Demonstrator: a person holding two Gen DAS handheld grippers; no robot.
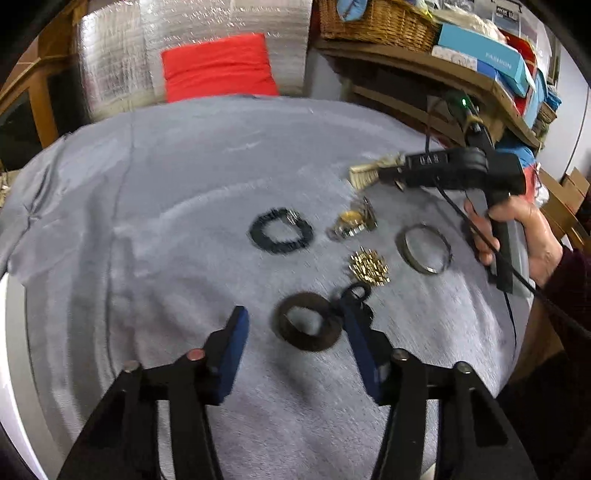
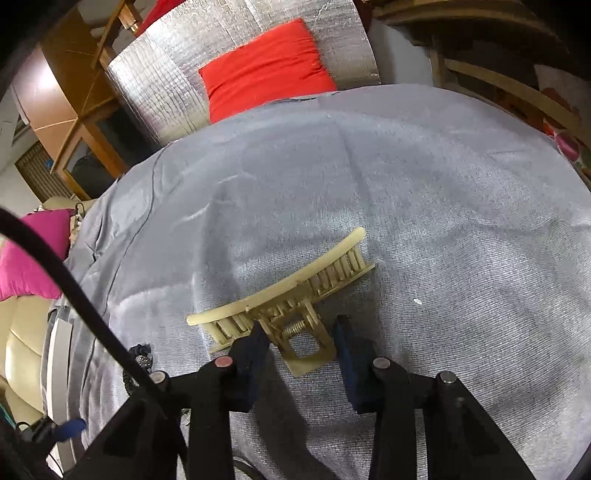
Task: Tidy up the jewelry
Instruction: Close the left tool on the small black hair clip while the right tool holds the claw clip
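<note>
Jewelry lies on a grey cloth [image 1: 166,206]. In the left wrist view I see a black beaded bracelet [image 1: 280,235], a gold and silver piece [image 1: 352,223], a metal bangle [image 1: 424,249], a gold spiky piece [image 1: 369,267], a dark brown ring [image 1: 307,321] and a small black ring [image 1: 356,291]. My left gripper [image 1: 295,325] is open, just above the brown ring. My right gripper [image 2: 301,341] is shut on the tab of a cream hair claw clip [image 2: 291,295], which also shows in the left wrist view [image 1: 369,171].
A red cushion [image 1: 218,66] leans on silver foil at the back. Wooden shelves with a wicker basket [image 1: 376,18] and boxes stand at the back right. A black cable [image 2: 74,288] crosses the right wrist view. A pink cloth [image 2: 26,258] lies at the left.
</note>
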